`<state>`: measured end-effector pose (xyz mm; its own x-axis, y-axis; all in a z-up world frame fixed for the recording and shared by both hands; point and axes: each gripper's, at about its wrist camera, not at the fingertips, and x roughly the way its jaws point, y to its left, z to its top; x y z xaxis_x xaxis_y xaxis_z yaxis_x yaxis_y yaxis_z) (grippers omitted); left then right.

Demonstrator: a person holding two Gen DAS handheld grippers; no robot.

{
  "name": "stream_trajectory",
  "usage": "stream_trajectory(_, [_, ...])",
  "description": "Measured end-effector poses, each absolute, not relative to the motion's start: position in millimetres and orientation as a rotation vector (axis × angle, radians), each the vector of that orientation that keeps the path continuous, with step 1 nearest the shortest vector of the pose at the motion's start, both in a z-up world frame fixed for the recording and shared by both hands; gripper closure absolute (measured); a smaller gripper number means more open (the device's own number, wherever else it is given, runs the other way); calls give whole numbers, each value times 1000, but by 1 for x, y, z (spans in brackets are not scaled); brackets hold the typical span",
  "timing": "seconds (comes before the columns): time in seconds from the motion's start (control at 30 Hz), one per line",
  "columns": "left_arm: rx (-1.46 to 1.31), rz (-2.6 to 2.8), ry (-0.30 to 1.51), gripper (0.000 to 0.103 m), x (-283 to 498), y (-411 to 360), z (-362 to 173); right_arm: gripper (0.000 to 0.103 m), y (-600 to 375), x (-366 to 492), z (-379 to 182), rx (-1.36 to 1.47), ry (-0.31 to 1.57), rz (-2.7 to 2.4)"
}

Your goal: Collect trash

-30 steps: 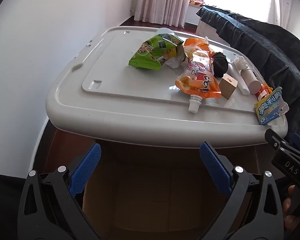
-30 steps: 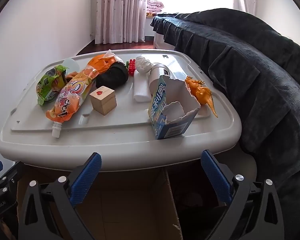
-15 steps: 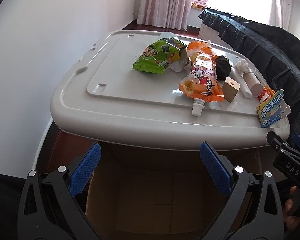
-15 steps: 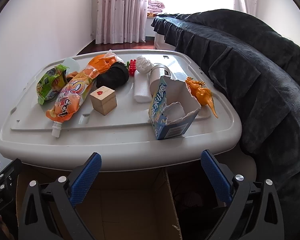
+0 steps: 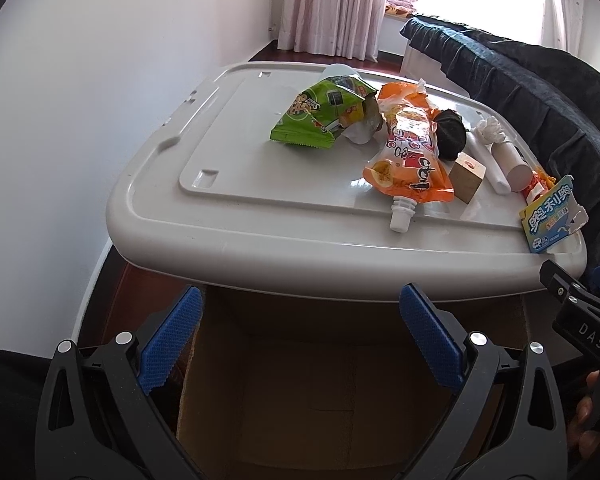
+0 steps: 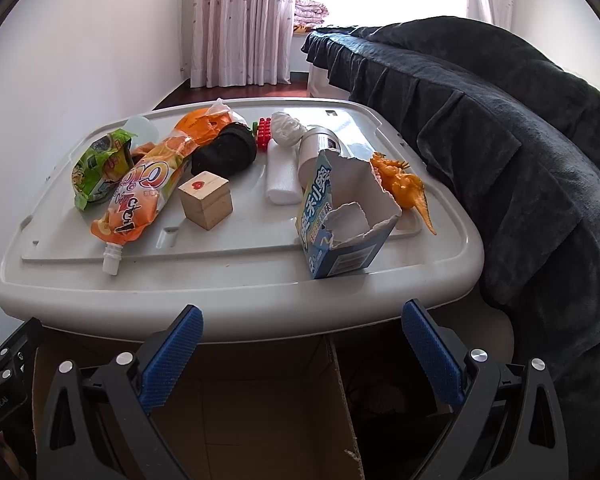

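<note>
On the grey lid (image 6: 228, 280), the trash lies mixed with toys: a green bag (image 5: 320, 114), an orange pouch (image 6: 140, 196) and a torn carton (image 6: 340, 216) sit among a wooden block (image 6: 206, 199) and an orange dinosaur (image 6: 404, 184). Both the left gripper (image 5: 300, 344) and the right gripper (image 6: 302, 348) hang spread and empty over the cardboard box (image 6: 252, 420) below the lid's edge. A careless reach for the carton could catch the dinosaur just beside it, or push the carton off the edge past the box.

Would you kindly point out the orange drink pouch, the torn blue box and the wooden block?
orange drink pouch (image 6: 140, 200), right wrist view, on its printed front.
torn blue box (image 6: 318, 204), right wrist view, on its printed blue side.
wooden block (image 6: 206, 200), right wrist view, on its front face.
</note>
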<state>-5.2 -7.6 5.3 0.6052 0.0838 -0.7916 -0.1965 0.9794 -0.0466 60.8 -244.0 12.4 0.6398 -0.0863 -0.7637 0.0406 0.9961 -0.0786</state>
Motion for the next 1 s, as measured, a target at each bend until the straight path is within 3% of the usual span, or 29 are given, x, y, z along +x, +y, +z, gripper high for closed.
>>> stream_trajectory(1.0, [-51,225,926,6,-3,-11,-2,5,-243,62,8,-67,884,-79])
